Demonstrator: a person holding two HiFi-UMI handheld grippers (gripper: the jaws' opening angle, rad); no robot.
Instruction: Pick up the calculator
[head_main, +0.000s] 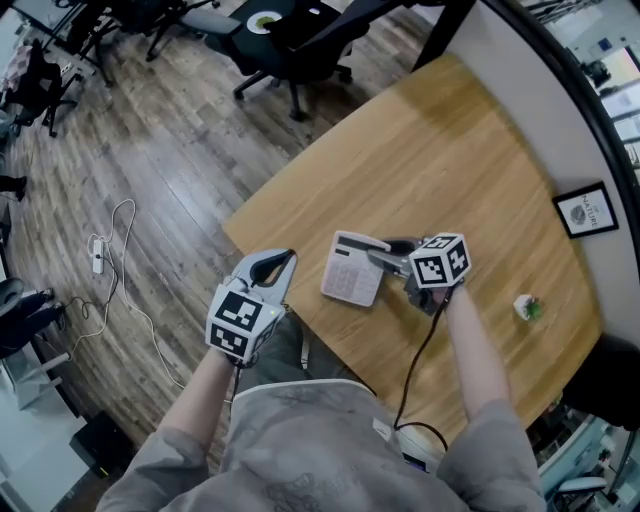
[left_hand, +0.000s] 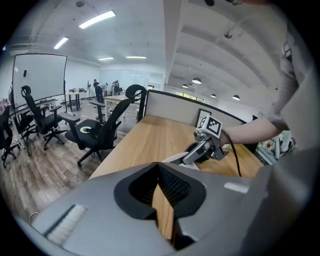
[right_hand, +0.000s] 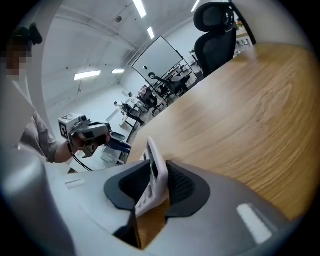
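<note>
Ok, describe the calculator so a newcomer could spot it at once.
On the wooden table, look near the front edge, just ahead of the person. The calculator is the pale flat slab with rows of keys, caught in the jaws of the right gripper. The framed picture and the small green-and-white thing sit apart, further right.

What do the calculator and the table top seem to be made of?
The calculator: probably plastic, matte light grey; its thin moulded body suggests so. The table top: wood or wood-look laminate, smooth satin finish; grain lines show, but solid or veneer is unclear.
</note>
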